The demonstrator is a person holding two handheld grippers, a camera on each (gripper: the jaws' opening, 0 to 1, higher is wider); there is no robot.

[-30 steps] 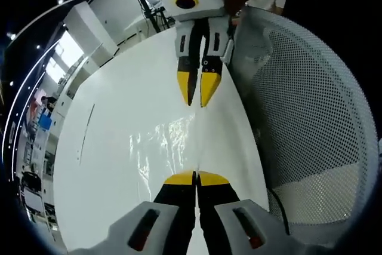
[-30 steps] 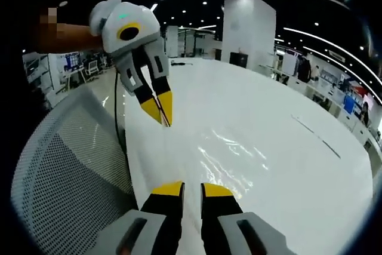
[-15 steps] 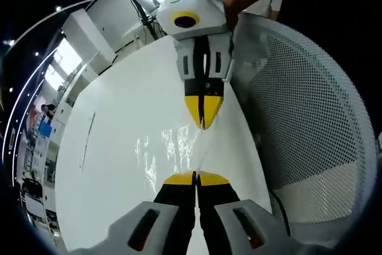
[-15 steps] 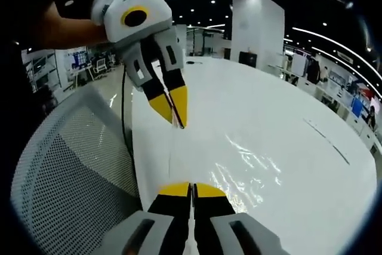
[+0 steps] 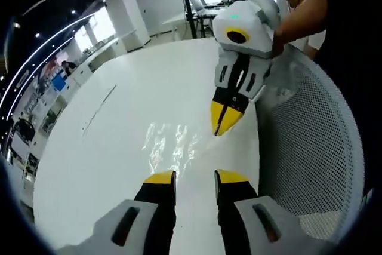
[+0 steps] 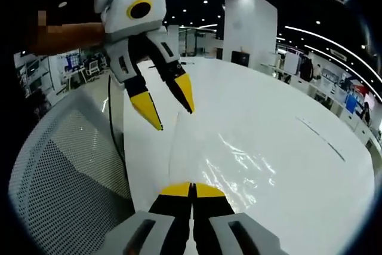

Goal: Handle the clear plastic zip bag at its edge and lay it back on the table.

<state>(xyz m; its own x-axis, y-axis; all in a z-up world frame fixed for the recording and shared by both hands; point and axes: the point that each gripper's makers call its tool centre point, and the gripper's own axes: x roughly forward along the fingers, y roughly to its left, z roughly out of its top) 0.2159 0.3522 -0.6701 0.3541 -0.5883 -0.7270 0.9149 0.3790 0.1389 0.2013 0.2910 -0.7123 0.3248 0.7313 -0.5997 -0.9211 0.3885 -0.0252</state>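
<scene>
On white table (image 6: 286,147) | left tool (image 5: 194,178) spread apart | right tool (image 6: 191,188) clamped on clear zip bag (image 6: 233,165) edge

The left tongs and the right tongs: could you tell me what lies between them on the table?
In the right gripper view, the clear zip bag lies on the white table between the open left tongs and the shut right tongs.

The right tool (image 6: 191,190) pinches the clear bag (image 6: 236,162) on the white table (image 6: 310,165); the left tool (image 6: 169,106) gapes.
</scene>
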